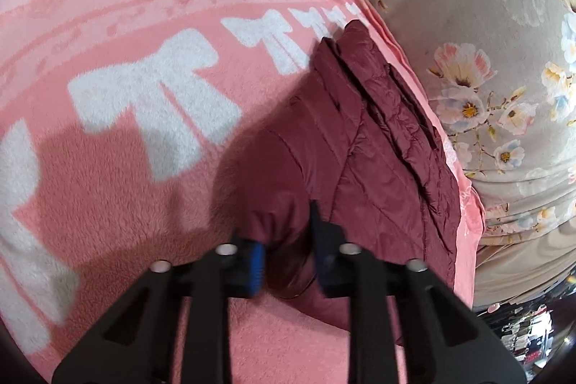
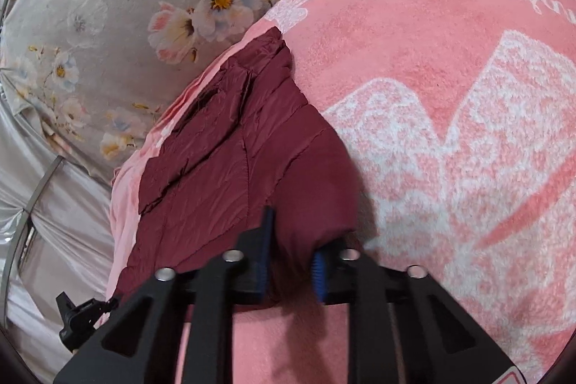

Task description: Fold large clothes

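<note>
In the left wrist view the left tool [image 1: 288,261] sits at the lower middle of the frame, its 2 black fingers drawn narrow on a bulge of the maroon jacket [image 1: 360,139]. The blue pads [image 1: 256,270] press the cloth from both sides, so this tool holds the jacket's near edge. From there the jacket runs up and to the right across the middle of the frame, quilted and creased, ending in a point near the upper middle. It lies on a pink blanket [image 1: 144,168] with white bow shapes, which fills the left and top of the frame. A grey floral sheet [image 1: 486,24] covers the right side, beyond the blanket's edge.

In the right wrist view the right tool [image 2: 291,265] is at the lower middle, also narrow, with a fold of the jacket [image 2: 223,150] pinched between its blue pads [image 2: 318,276]. The jacket stretches from the tool up toward the middle of the frame, slanting left. The blanket [image 2: 432,78] fills the right side, with a large white bow pattern. The sheet [image 2: 108,6] takes the upper left. At the lower left lies silvery grey cloth [image 2: 54,204], and a small black part of the rig [image 2: 77,319] shows there.
</note>
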`<action>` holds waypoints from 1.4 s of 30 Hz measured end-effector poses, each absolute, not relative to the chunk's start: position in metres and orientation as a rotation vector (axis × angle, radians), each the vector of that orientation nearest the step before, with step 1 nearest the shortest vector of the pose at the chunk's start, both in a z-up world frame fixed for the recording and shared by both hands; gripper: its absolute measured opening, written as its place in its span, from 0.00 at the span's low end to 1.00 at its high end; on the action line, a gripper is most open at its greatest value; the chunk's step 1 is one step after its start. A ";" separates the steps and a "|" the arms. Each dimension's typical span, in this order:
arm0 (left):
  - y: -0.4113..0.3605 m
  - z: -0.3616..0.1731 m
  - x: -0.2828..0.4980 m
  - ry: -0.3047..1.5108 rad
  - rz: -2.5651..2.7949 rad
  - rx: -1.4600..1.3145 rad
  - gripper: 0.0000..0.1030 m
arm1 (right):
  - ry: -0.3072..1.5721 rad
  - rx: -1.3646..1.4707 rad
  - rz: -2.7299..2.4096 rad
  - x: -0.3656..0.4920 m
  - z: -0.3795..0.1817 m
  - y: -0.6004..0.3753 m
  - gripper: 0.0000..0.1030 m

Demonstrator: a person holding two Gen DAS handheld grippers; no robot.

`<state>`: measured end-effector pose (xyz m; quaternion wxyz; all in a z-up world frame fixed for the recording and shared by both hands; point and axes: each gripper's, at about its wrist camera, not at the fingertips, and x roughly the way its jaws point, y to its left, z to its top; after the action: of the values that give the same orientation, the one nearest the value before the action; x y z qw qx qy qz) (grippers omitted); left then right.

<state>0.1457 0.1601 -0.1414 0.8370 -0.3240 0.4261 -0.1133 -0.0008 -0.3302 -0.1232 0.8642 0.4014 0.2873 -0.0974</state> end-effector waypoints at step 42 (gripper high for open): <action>0.130 0.022 0.109 0.554 -0.271 -0.309 0.05 | 0.259 0.483 -0.231 -0.034 0.028 -0.316 0.03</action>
<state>0.1088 0.1304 0.0221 0.9411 -0.1516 0.2716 -0.1328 -0.0338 -0.3158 0.0279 0.9561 0.2380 0.1276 -0.1138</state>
